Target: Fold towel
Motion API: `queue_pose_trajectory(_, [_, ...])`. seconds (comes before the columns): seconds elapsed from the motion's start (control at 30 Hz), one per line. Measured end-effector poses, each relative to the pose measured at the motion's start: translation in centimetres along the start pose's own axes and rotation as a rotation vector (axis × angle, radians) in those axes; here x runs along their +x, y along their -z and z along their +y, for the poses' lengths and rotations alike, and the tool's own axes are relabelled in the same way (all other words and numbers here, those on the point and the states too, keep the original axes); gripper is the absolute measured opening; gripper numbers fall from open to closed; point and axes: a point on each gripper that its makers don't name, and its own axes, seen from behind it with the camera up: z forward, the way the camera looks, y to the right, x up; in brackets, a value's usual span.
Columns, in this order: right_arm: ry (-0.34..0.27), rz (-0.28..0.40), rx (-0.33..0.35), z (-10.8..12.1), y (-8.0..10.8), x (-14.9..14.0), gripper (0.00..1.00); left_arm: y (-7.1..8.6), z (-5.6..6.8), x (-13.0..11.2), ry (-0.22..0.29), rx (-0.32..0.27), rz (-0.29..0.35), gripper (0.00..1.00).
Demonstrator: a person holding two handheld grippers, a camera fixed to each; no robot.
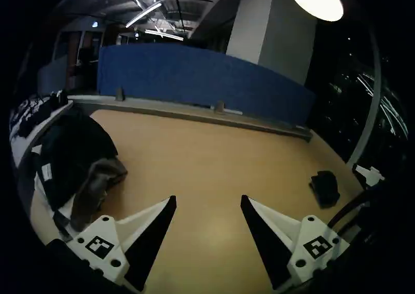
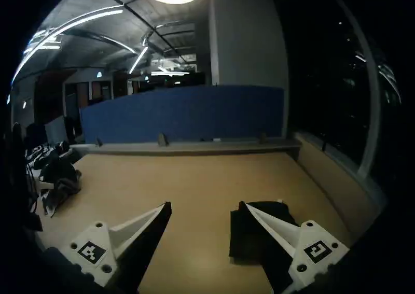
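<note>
A small dark folded towel [image 2: 252,231] lies flat on the wooden table [image 2: 181,190], just past my right gripper [image 2: 204,207]. That gripper is open and empty, and its right finger [image 2: 282,232] covers part of the towel. In the left gripper view the same towel [image 1: 324,187] sits far to the right near the table edge. My left gripper [image 1: 207,200] is open over bare wood [image 1: 218,154], holding nothing. A white part of the other gripper [image 1: 368,175] shows at the right edge, close to the towel.
A heap of dark cloths [image 1: 78,164] lies at the table's left side, also visible as a pile [image 2: 59,182] in the right gripper view. A blue divider panel [image 1: 207,81] with a grey rail closes the far edge. A dark window [image 2: 337,112] borders the right side.
</note>
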Motion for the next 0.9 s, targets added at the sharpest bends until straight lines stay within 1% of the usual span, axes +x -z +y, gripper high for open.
queue_pose_trajectory(0.1, [-0.002, 0.086, -0.026, -0.1, 0.2, 1.9, 1.0, 0.5, -0.6, 2.4, -0.008, 0.02, 0.092, 0.92])
queue_pose_trajectory(0.2, [0.005, 0.126, -0.046, -0.2, 0.2, 2.8, 1.0, 1.1, -1.3, 4.4, -0.027, 0.042, 0.169, 0.92])
queue_pose_trajectory(0.3, [0.016, 0.147, -0.046, -0.8, 0.0, 3.2, 1.0, 1.5, -1.9, 5.9, -0.047, 0.071, 0.226, 0.92])
queue_pose_trajectory(0.4, [0.022, 0.164, -0.037, -1.3, -0.1, 3.7, 1.0, 1.5, -2.4, 6.7, -0.056, 0.08, 0.255, 0.92])
queue_pose_trajectory(0.6, [0.013, 0.175, -0.034, -1.8, -0.2, 4.0, 1.0, 1.6, -3.5, 7.2, -0.026, 0.09, 0.308, 0.92])
queue_pose_trajectory(0.7, [0.015, 0.18, -0.046, -1.9, -0.3, 4.0, 1.0, 1.5, -4.2, 6.8, -0.017, 0.1, 0.325, 0.92])
queue_pose_trajectory(0.8, [0.022, 0.176, -0.043, -2.3, -0.5, 3.6, 1.0, 1.5, -4.7, 6.1, -0.031, 0.114, 0.344, 0.92])
queue_pose_trajectory(0.9, [0.023, 0.171, -0.044, -2.4, -0.7, 3.1, 1.0, 1.6, -5.3, 5.3, -0.056, 0.14, 0.368, 0.92])
